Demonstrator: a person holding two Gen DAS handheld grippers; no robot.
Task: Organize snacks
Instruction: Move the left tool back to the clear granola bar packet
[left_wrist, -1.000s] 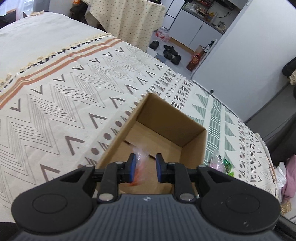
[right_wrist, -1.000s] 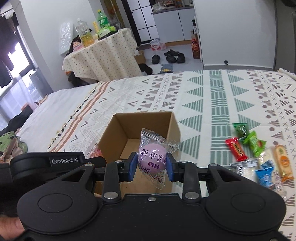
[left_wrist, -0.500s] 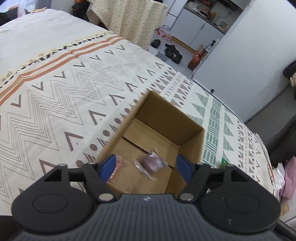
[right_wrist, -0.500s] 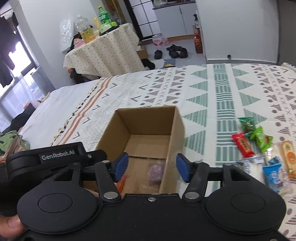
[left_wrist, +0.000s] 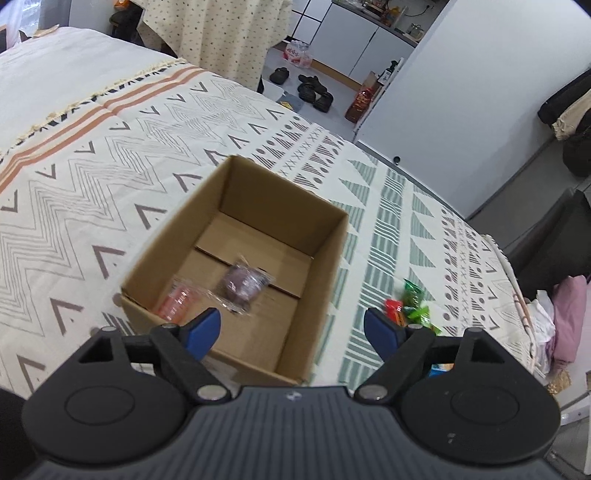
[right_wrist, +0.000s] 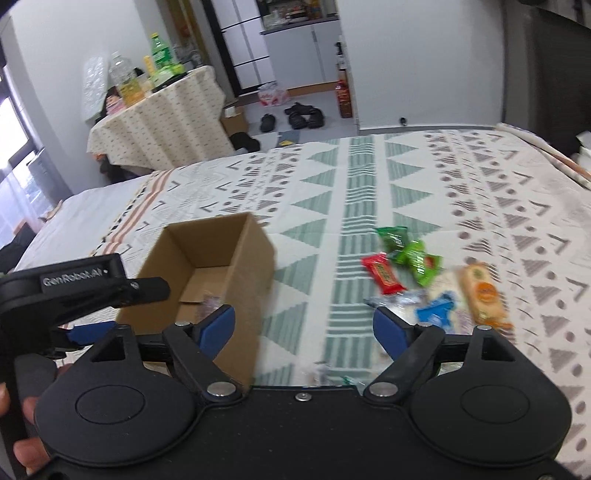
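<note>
An open cardboard box (left_wrist: 325, 236) stands on the patterned bedspread; it also shows in the right wrist view (right_wrist: 255, 251). Inside lie a purple wrapped snack (left_wrist: 245, 284) and an orange-pink wrapped snack (left_wrist: 177, 301). My left gripper (left_wrist: 291, 328) is open and empty above the box's near edge. My right gripper (right_wrist: 304, 326) is open and empty, to the right of the box. Loose snacks lie right of the box: a red bar (right_wrist: 382, 273), green packets (right_wrist: 410, 251), a blue packet (right_wrist: 437, 308) and a tan biscuit pack (right_wrist: 482, 295).
The left gripper's body (right_wrist: 74, 291) and a hand show at the left of the right wrist view. Beyond the bed are a cloth-covered table with bottles (right_wrist: 159, 110), shoes on the floor (right_wrist: 295, 116) and a white wall (left_wrist: 461, 103).
Both grippers opened and dropped their snacks into the box: the orange-pink one from the left, the purple one from the right. Both then pulled back; the right one swung toward the loose snacks.
</note>
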